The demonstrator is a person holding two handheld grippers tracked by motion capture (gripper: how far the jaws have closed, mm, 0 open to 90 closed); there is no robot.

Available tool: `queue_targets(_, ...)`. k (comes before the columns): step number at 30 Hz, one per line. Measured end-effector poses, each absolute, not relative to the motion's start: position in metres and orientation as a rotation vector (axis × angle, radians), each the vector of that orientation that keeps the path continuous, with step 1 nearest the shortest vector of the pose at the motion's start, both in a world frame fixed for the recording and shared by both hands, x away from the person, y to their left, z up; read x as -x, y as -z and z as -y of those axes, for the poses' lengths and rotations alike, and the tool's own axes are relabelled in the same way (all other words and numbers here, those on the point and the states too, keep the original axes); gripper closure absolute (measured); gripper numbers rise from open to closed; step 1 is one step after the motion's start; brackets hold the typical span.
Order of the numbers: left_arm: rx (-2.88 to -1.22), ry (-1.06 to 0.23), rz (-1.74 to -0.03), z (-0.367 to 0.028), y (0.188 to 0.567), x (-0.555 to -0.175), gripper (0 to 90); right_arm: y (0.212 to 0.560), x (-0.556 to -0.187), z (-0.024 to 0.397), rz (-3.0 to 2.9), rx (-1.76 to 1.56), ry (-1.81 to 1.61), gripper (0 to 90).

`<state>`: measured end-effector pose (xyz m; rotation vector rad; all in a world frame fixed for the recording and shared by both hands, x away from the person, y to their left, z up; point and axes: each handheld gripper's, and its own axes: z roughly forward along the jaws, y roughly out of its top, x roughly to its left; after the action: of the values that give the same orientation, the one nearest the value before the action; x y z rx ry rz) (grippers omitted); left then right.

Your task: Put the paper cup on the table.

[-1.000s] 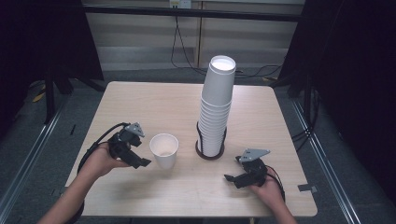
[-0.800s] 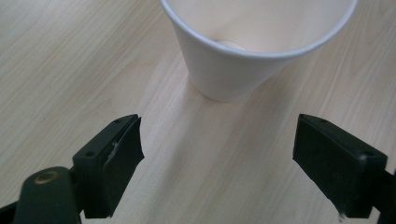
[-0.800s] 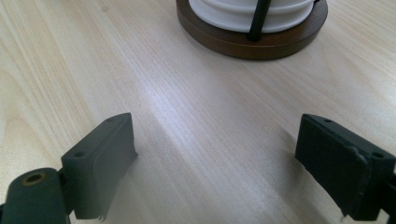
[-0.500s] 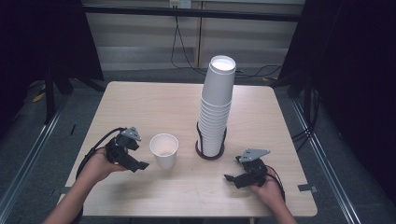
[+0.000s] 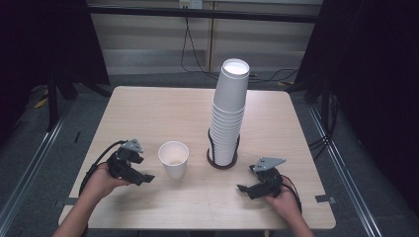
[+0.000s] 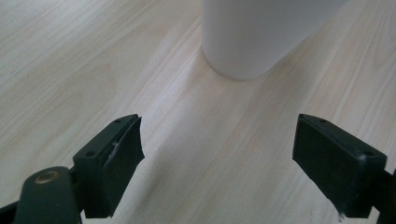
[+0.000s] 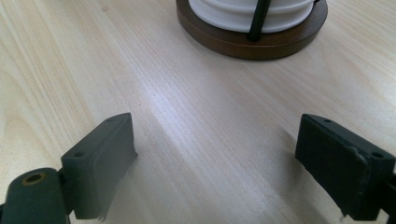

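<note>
1. A single white paper cup [image 5: 174, 159] stood upright on the pale wooden table [image 5: 163, 106], just left of a tall stack of white paper cups [image 5: 228, 118] seated in a round dark wooden holder [image 5: 221, 163] with thin black uprights.
2. The left gripper [image 5: 146, 178] rested low by the table, just left of the single cup and apart from it. Its jaws stood apart with nothing between them, and in the left gripper view the cup's base [image 6: 247, 42] sat just ahead of the empty gap.
3. That placing suggested the cup was set away from the stack so that each could be reached separately.
4. The right gripper [image 5: 242, 188] lay near the table's front edge, right of the holder. Its jaws were also spread and empty, facing the holder's rim [image 7: 252, 44], probably waiting.
</note>
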<state>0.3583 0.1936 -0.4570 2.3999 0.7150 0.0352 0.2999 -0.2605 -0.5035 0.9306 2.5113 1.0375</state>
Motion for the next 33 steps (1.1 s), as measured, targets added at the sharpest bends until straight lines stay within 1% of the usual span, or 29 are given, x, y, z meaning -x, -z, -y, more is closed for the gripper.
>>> queue_targets(11, -2.381, -0.069, -0.738, -0.202, 0.480, -0.354, 15.5, 0.503, -0.300, 0.261, -2.513, -0.931, -1.038, 11.4)
queue_targets(22, -2.374, -0.069, -0.760, -0.204, 0.495, -0.350, 14.8, 0.503, -0.300, 0.261, -2.512, -0.930, -1.037, 11.4)
queue_targets(27, -2.368, -0.093, -0.762, -0.204, 0.498, -0.347, 13.8, 0.503, -0.300, 0.261, -2.512, -0.930, -1.037, 11.4)
queue_targets(33, -2.348, -0.150, -0.752, -0.202, 0.502, -0.343, 11.5, 0.503, -0.300, 0.261, -2.513, -0.931, -1.038, 11.4)
